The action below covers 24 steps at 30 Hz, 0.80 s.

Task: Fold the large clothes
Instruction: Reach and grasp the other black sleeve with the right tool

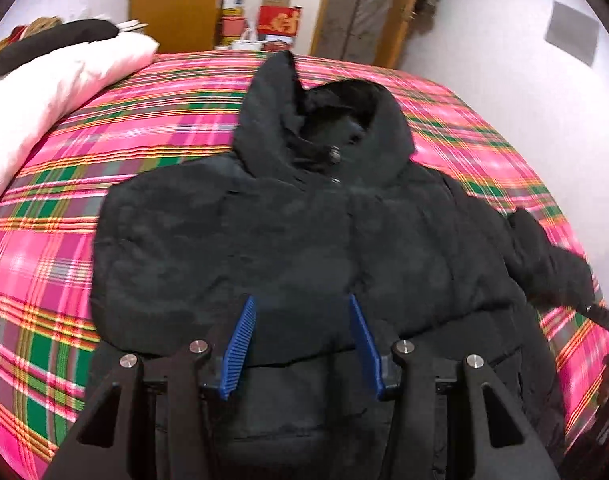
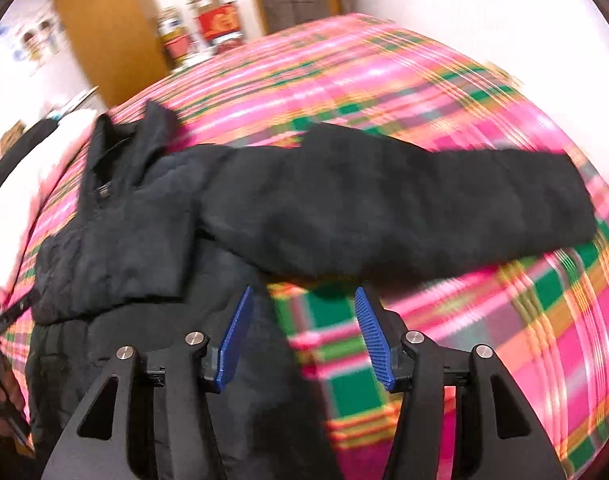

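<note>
At the bottom of the left wrist view, the left gripper (image 1: 302, 344) hangs with its blue pads (image 1: 240, 346) parted and nothing between them; only dark cloth lies beneath. In the lower centre of the right wrist view, the right gripper (image 2: 302, 336) likewise stands with its jaws apart and empty, above the edge where jacket meets bedspread. Just past them, the black hooded jacket (image 1: 288, 232) lies front-up across the middle of the left frame, on a pink, green and yellow plaid bedspread (image 1: 44, 264). One side of it appears already turned in over the chest, since no sleeve shows at the left of that frame, though the dark padding makes this hard to confirm. The other sleeve (image 2: 404, 196) stretches flat out to the right of the right view, not yet folded. The hood (image 1: 328, 120) lies open above the collar. So the fold seems to be at an early stage: the outstretched sleeve, the hood and the body lengthwise appear to remain. Further off, a white pillow (image 1: 52, 80) sits at upper left, and red boxes (image 1: 278, 20) stand beyond the bed's far edge.
</note>
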Motion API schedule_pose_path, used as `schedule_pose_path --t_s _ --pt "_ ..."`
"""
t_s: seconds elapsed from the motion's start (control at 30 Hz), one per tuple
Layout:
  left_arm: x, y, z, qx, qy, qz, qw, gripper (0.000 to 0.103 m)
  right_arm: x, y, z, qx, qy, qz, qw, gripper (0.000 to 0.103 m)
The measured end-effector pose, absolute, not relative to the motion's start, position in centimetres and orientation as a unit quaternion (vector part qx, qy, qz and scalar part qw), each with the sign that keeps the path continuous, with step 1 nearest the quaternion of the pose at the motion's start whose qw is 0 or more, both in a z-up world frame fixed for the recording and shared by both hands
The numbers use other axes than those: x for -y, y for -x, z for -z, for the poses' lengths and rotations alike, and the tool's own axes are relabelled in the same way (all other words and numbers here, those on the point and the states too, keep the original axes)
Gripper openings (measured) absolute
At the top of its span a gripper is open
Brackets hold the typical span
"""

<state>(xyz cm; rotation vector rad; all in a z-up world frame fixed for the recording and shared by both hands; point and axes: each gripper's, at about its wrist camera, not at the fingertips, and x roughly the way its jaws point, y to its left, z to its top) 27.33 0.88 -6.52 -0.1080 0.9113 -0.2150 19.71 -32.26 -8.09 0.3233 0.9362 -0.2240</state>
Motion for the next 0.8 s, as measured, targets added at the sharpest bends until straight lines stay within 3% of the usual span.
schedule_pose_path --t_s 0.2,0.6,0.8 --pt "0.7 -28.6 6.8 -0.427 0.021 0.103 0.898 0.051 37.7 -19.4 9.0 -0.431 -0.243 0.15 0.856 0.069" --pt "-0.4 -30.2 7.6 -0.43 0.029 0.078 0.899 0.051 48.9 -17.0 13.2 -0.367 -0.427 0.258 0.785 0.069" --pt "-0.7 -30.5 8.1 -0.437 0.03 0.068 0.896 0.051 51.3 -16.9 13.4 -0.318 -0.45 0.266 0.791 0.07"
